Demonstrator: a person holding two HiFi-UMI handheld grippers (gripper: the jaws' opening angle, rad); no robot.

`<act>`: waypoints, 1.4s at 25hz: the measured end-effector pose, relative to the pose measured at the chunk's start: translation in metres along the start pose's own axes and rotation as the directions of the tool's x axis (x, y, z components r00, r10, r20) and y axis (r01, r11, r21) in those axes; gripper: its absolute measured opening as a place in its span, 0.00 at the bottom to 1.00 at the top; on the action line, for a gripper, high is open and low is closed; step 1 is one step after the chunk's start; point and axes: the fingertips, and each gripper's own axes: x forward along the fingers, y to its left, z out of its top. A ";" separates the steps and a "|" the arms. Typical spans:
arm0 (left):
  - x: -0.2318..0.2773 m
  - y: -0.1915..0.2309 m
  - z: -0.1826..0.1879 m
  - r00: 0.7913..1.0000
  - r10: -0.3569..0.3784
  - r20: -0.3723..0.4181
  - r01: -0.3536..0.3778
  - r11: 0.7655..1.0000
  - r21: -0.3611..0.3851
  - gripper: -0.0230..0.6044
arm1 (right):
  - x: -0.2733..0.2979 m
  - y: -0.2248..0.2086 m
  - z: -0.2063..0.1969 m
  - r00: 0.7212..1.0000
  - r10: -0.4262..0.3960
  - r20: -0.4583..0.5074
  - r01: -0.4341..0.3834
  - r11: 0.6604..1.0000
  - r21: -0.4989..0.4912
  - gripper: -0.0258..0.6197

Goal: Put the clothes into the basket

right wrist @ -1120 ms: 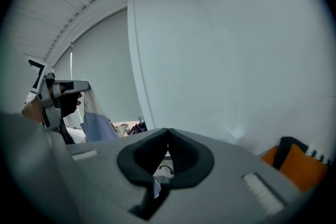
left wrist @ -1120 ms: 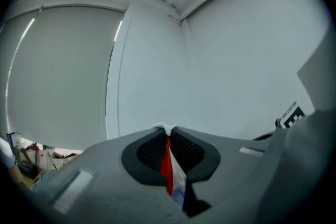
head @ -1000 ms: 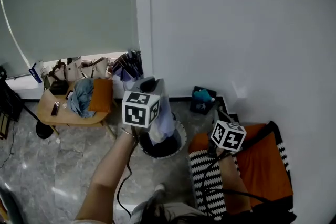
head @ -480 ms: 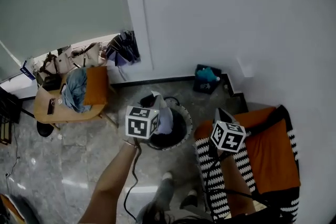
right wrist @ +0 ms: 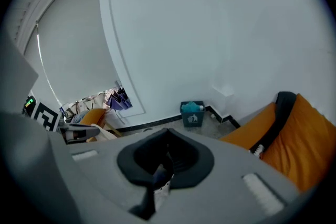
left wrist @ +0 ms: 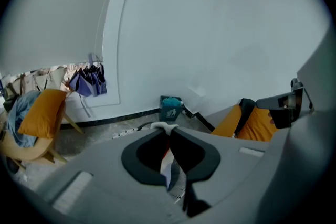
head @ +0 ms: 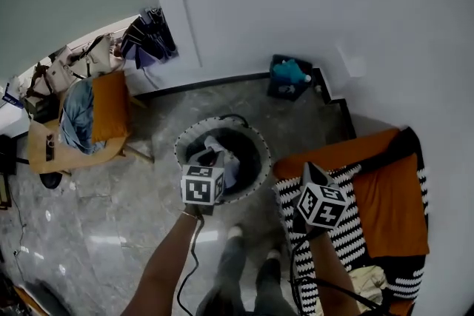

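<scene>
Left tongs (left wrist: 167, 131) clamp a pale garment (left wrist: 169, 168) with red and blue stripes. It hangs from their tips over the round dark basket (head: 264, 163) directly beneath. Bare marble floor (head: 111, 203) lies open to their left. Right tongs (right wrist: 168, 136), jaws pressed together, hover above a striped sofa (head: 348, 233).

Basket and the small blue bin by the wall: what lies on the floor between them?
Nothing. In the head view, only bare grey floor separates the basket from the blue bin.
</scene>
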 end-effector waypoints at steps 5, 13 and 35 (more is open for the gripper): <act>0.036 0.011 -0.039 0.997 -0.001 -0.074 -0.002 0.999 -0.044 0.08 | 0.021 -0.008 -0.033 0.997 -0.013 -0.071 0.014 1.000 0.014 0.04; 0.052 0.023 -0.078 0.976 0.054 -0.210 -0.081 0.990 -0.118 0.21 | 0.031 -0.025 -0.064 0.992 -0.028 -0.122 0.038 0.996 0.076 0.04; 0.001 -0.118 -0.022 0.977 -0.188 -0.103 0.197 0.978 0.076 0.21 | -0.081 -0.068 -0.049 0.985 -0.170 -0.017 0.170 0.966 0.196 0.04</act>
